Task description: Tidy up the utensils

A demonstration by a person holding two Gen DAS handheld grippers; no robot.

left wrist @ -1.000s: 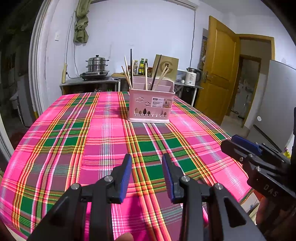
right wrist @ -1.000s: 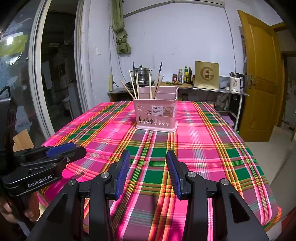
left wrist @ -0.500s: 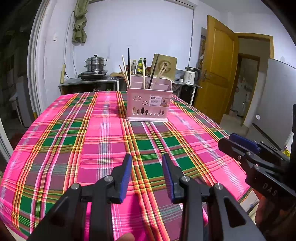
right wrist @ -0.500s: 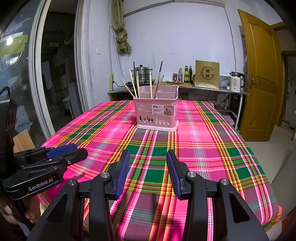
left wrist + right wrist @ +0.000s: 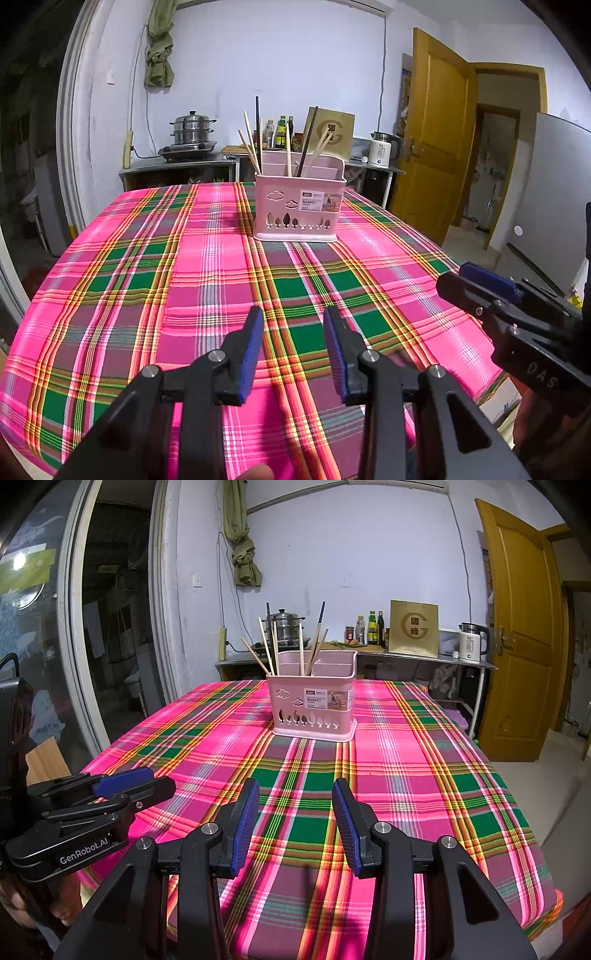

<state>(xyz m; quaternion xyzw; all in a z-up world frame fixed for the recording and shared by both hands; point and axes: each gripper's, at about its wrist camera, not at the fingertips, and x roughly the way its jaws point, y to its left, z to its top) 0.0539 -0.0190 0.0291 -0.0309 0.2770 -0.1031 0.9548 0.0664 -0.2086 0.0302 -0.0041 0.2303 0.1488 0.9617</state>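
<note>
A pink plastic utensil basket (image 5: 299, 210) stands upright at the far middle of the table; it also shows in the right wrist view (image 5: 314, 705). Several wooden and dark chopsticks (image 5: 286, 153) stand in its left compartment, also in the right wrist view (image 5: 301, 642). My left gripper (image 5: 293, 325) is open and empty, low over the near table edge. My right gripper (image 5: 293, 794) is open and empty, also near the front edge. Each gripper shows at the side of the other's view: the right (image 5: 480, 280), the left (image 5: 133, 779).
The table wears a pink, green and yellow plaid cloth (image 5: 184, 280). Behind it a metal counter holds a steamer pot (image 5: 192, 129), bottles (image 5: 373, 627), a gold box (image 5: 413, 627) and a white kettle (image 5: 472, 642). A yellow door (image 5: 517, 627) stands at the right.
Both grippers have drifted slightly; the basket sits a little lower and more central in the left wrist view. Both stay open and empty.
</note>
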